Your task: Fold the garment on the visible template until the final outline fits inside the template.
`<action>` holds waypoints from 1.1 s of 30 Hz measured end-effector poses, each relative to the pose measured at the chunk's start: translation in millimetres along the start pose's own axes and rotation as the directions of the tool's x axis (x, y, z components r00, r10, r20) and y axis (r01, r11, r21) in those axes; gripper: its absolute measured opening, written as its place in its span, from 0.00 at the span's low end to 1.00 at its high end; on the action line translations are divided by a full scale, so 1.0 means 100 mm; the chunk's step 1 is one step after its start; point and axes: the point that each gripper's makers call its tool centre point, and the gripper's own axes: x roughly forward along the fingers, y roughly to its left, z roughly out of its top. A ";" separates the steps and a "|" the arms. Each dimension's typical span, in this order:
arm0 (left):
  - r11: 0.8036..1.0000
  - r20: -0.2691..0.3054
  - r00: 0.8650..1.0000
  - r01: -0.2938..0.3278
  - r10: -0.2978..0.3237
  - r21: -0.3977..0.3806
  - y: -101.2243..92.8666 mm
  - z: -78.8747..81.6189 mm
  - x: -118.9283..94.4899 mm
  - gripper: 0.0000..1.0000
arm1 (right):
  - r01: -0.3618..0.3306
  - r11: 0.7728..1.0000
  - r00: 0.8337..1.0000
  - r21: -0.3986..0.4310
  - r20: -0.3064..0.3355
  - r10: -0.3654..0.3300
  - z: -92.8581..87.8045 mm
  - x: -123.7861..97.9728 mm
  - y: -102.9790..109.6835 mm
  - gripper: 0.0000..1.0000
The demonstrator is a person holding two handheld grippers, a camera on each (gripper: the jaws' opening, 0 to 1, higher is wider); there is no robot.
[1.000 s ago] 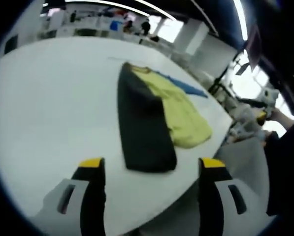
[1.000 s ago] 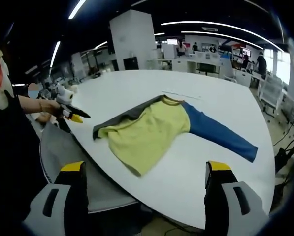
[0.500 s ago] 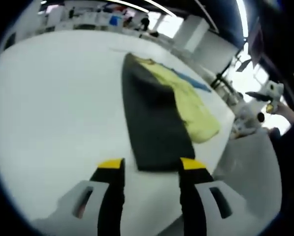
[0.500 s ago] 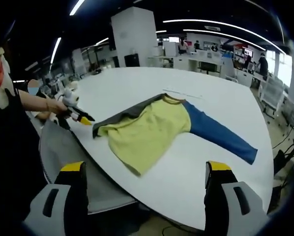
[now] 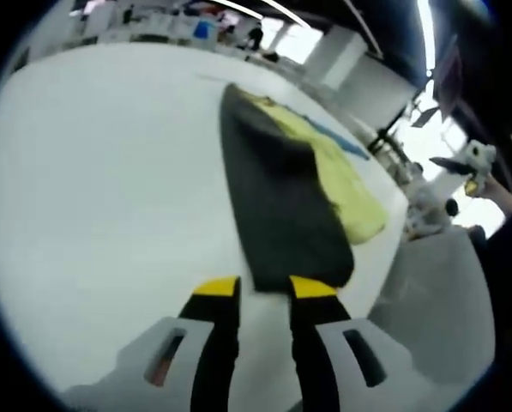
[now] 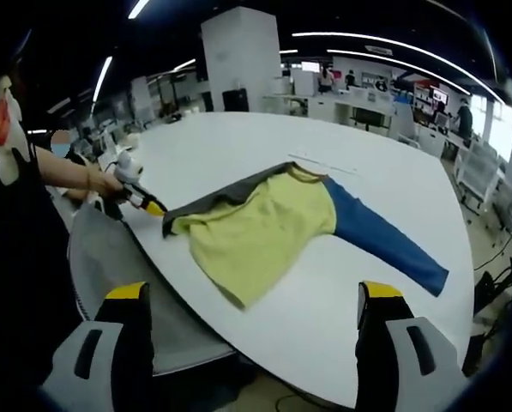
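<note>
A long-sleeved garment lies flat on the white table [image 6: 238,137]. It has a yellow body [image 6: 256,232], a blue sleeve [image 6: 384,240] spread to the right and a dark grey sleeve [image 6: 213,202] to the left. In the left gripper view the dark sleeve [image 5: 281,197] runs away from me, with the yellow body [image 5: 341,176] beside it. My left gripper [image 5: 264,287] has its jaws drawn close with a narrow gap, and the sleeve's end lies at their tips. The same gripper [image 6: 148,206] touches that sleeve end in the right gripper view. My right gripper [image 6: 251,296] is open over the table's edge.
A thin faint line [image 6: 320,163] marks the table just past the collar. A grey chair [image 6: 110,275] stands against the near table edge below the dark sleeve. A person's hand [image 6: 97,182] holds the left gripper. Desks and a white pillar [image 6: 238,60] fill the background.
My left gripper moved up to the dark sleeve's end, and its jaws narrowed from wide apart to a small gap. The right gripper held still and open.
</note>
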 end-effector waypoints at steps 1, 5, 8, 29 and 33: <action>1.000 -0.004 1.000 0.002 -0.002 0.005 -0.01 0.00 0.00 0.17 | 0.000 1.000 1.000 0.001 -0.002 0.000 0.00 0.00 0.00 0.99; 1.000 -0.008 1.000 0.009 -0.009 0.003 -0.03 -0.02 0.03 0.13 | 0.000 1.000 1.000 0.001 -0.007 0.000 -0.02 0.01 0.00 0.99; 1.000 -0.006 1.000 0.006 -0.006 0.004 -0.02 -0.03 0.04 0.09 | 0.001 1.000 1.000 -0.004 -0.011 -0.001 -0.02 0.01 0.01 0.99; 0.994 -0.006 0.994 -0.113 0.113 -0.009 0.17 0.09 -0.16 0.00 | 0.006 1.000 1.000 0.006 -0.007 -0.006 -0.04 0.02 0.00 0.97; 0.984 0.028 0.985 -0.167 0.169 -0.053 0.31 0.14 -0.27 0.00 | 0.008 1.000 1.000 0.007 -0.014 -0.008 -0.06 0.03 -0.01 0.97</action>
